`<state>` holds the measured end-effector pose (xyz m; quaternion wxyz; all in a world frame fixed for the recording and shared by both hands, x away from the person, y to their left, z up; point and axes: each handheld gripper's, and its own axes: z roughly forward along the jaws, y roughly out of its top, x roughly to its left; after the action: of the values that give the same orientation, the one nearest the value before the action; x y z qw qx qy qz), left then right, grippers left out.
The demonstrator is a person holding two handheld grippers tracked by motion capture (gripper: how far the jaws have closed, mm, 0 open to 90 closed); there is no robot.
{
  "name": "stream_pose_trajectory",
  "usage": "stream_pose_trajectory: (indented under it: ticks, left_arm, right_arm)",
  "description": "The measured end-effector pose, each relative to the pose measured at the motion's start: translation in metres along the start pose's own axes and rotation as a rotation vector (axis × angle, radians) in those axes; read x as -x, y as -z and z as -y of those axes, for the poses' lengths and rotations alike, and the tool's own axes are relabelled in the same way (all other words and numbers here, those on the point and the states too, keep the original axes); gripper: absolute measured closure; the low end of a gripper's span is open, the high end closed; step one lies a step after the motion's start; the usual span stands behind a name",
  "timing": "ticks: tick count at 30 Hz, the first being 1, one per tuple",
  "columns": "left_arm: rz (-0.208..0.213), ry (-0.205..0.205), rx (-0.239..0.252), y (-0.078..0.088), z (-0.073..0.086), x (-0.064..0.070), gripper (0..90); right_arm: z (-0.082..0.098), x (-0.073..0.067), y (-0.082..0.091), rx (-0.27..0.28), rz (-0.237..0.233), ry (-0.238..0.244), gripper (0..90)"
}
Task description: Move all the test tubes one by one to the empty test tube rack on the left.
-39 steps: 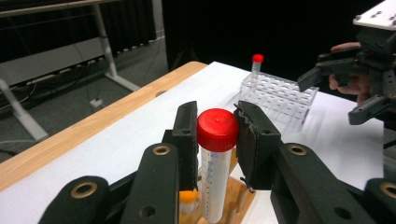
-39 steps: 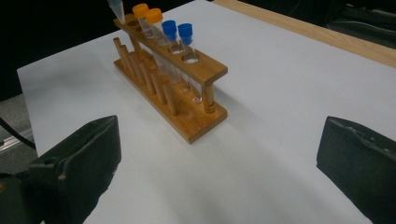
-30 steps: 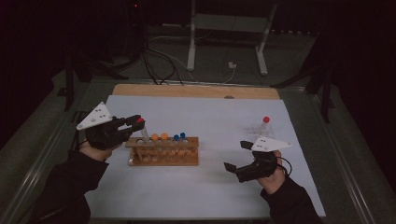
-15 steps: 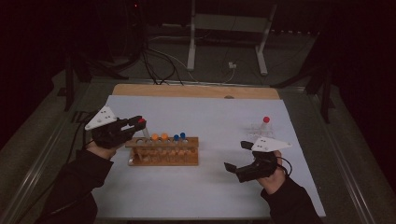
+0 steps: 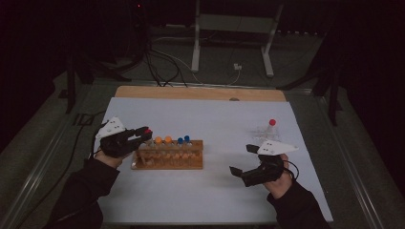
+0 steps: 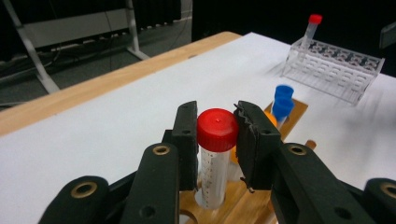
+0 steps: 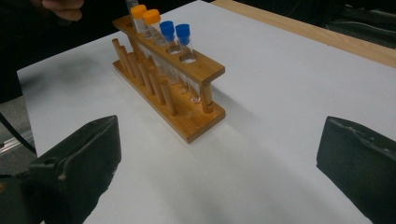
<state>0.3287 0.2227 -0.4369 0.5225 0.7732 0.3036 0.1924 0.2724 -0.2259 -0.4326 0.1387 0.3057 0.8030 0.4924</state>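
At the wooden rack's (image 5: 168,154) left end, the left gripper (image 6: 217,135) pinches a red-capped tube (image 6: 216,156) standing in it; up close, graduation marks show. The right gripper (image 5: 241,160) hovers spread over the desk (image 5: 215,119).

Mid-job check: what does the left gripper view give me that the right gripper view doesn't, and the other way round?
Left gripper view: the left claw closed on a red-capped tube at the cap, and the clear plastic rack beyond with one red-capped tube standing in it.

Right gripper view: the right claw wide open over bare white table, plus the wooden rack's row of pegs.

Both: the wooden rack with its orange-capped tubes and blue-capped tubes.
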Motion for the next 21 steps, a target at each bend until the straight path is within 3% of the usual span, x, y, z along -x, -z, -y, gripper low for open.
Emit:
stream_pose_trajectory:
  ticks: [8,21]
  left_arm:
    - [0.003,0.008,-0.021,-0.004,0.011,0.0,71.7]
    - [0.003,-0.006,-0.027,-0.005,0.014,0.001,71.5]
  right_arm:
    - [0.0,0.0,0.0,-0.001,-0.002,-0.001,0.0]
    - [0.0,0.001,0.0,-0.002,-0.003,-0.003,0.0]
